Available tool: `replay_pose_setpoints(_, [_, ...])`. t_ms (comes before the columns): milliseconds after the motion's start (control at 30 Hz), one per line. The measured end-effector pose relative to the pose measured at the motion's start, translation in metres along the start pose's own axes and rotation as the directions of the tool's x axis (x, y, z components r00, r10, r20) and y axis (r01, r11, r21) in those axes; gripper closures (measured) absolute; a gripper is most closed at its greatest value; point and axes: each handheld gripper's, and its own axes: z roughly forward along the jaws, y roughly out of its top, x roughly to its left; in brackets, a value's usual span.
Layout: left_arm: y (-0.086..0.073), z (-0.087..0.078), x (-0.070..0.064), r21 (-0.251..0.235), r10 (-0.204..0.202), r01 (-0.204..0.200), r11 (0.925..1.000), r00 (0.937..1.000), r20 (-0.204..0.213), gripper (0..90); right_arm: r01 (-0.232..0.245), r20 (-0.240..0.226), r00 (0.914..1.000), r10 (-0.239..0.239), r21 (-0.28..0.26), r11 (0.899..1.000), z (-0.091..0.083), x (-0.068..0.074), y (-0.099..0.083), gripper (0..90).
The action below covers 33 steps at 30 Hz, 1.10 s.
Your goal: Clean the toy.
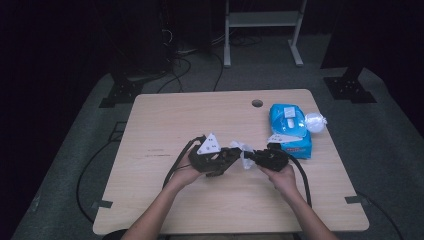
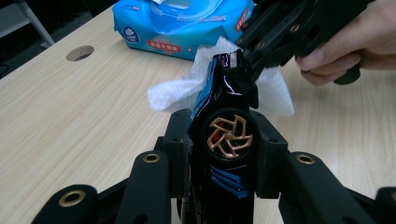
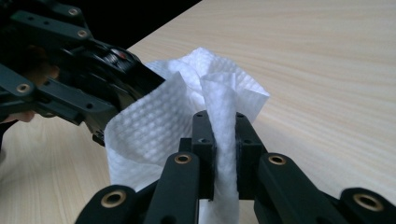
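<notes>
Grippers meet over the middle of the surface (image 1: 165, 125) in the high view: left gripper (image 1: 234, 155) and right gripper (image 1: 250, 157) point at each other, a white wipe (image 1: 243, 148) between them. A blue wipes pack (image 1: 290, 127) lies to the right, just beyond.

Left gripper view: its fingers (image 2: 176, 140) are closed on a black-and-blue toy car (image 2: 229, 112), nose touching the wipe (image 2: 175, 91).

Right gripper view: its fingers (image 3: 204, 144) pinch the wipe (image 3: 154, 126) against the toy car (image 3: 126, 79).
</notes>
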Motion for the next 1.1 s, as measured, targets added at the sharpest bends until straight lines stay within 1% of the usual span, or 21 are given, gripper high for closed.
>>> replay_pose_setpoints(100, [0.000,0.000,0.000,-0.003,0.000,0.000,1.0000,1.0000,0.002,64.3,-0.009,-0.008,0.9999,0.010,0.016,1.000,0.003,-0.001,-0.002,81.6])
replay_pose_setpoints(133, [0.001,0.001,0.000,-0.004,0.001,-0.001,1.0000,1.0000,0.004,64.3,-0.013,-0.020,0.9997,0.013,0.018,1.000,0.004,0.000,-0.003,81.6])
replay_pose_setpoints(200, [0.001,0.000,-0.001,-0.008,-0.006,0.006,0.9999,1.0000,0.006,64.3,-0.022,-0.041,0.9989,0.023,0.012,1.000,0.005,0.002,-0.003,81.8])
replay_pose_setpoints(233, [0.001,0.000,0.000,-0.014,-0.011,0.011,0.9998,0.9999,0.011,64.3,-0.020,-0.041,0.9989,0.021,0.007,1.000,0.005,0.003,-0.002,81.9])
replay_pose_setpoints(300, [0.001,-0.001,0.000,-0.024,-0.022,0.022,0.9995,0.9997,0.015,64.3,-0.041,-0.065,0.9971,0.041,-0.008,0.999,0.002,0.001,-0.001,82.2])
replay_pose_setpoints(467, [0.004,0.000,-0.002,-0.041,-0.019,0.020,0.9990,0.9996,0.022,64.3,-0.044,-0.066,0.9969,0.042,-0.022,0.999,-0.004,0.001,0.002,82.3])
replay_pose_setpoints(567, [0.005,-0.001,-0.003,-0.060,-0.021,0.023,0.9980,0.9996,0.020,64.2,-0.042,-0.068,0.9969,0.039,-0.042,0.998,-0.010,0.003,0.005,82.5])
replay_pose_setpoints(633, [0.006,-0.001,-0.003,-0.072,-0.026,0.027,0.9970,0.9995,0.021,64.2,-0.036,-0.072,0.9969,0.032,-0.065,0.997,-0.014,0.006,0.009,82.5])
replay_pose_setpoints(667, [0.006,-0.001,-0.003,-0.077,-0.033,0.035,0.9964,0.9992,0.024,64.2,-0.027,-0.068,0.9975,0.022,-0.073,0.997,-0.016,0.009,0.011,82.6])
replay_pose_setpoints(733, [0.004,-0.001,-0.002,-0.089,-0.050,0.053,0.9947,0.9981,0.035,64.1,0.005,-0.045,0.9990,-0.009,-0.074,0.997,-0.020,0.014,0.016,82.6])
replay_pose_setpoints(867, [0.003,-0.002,-0.002,-0.087,-0.045,0.047,0.9951,0.9986,0.028,63.8,0.042,-0.022,0.9988,-0.044,-0.085,0.995,-0.022,0.021,0.019,82.8])
replay_pose_setpoints(900, [0.002,-0.002,-0.001,-0.089,-0.046,0.049,0.9948,0.9984,0.033,63.7,0.052,-0.019,0.9984,-0.054,-0.089,0.995,-0.022,0.023,0.020,82.8])
replay_pose_setpoints(933, [-0.001,-0.003,0.001,-0.101,-0.060,0.065,0.9928,0.9967,0.055,63.7,0.057,-0.021,0.9981,-0.059,-0.091,0.994,-0.022,0.024,0.021,82.8])
replay_pose_setpoints(967, [-0.003,-0.004,0.003,-0.108,-0.068,0.075,0.9913,0.9956,0.064,63.5,0.058,-0.031,0.9976,-0.061,-0.098,0.993,-0.023,0.028,0.023,82.8])
replay_pose_setpoints(1000, [-0.005,-0.004,0.004,-0.115,-0.079,0.087,0.9895,0.9944,0.070,63.5,0.072,-0.028,0.9968,-0.075,-0.103,0.992,-0.022,0.030,0.024,82.8])
replay_pose_setpoints(1067, [-0.006,-0.004,0.004,-0.100,-0.067,0.074,0.9922,0.9955,0.066,63.3,0.108,-0.025,0.9936,-0.111,-0.099,0.989,-0.021,0.037,0.027,82.9])
replay_pose_setpoints(1100, [-0.006,-0.003,0.002,-0.089,-0.056,0.062,0.9942,0.9966,0.060,63.3,0.112,-0.045,0.9921,-0.117,-0.100,0.989,-0.019,0.040,0.028,83.0])
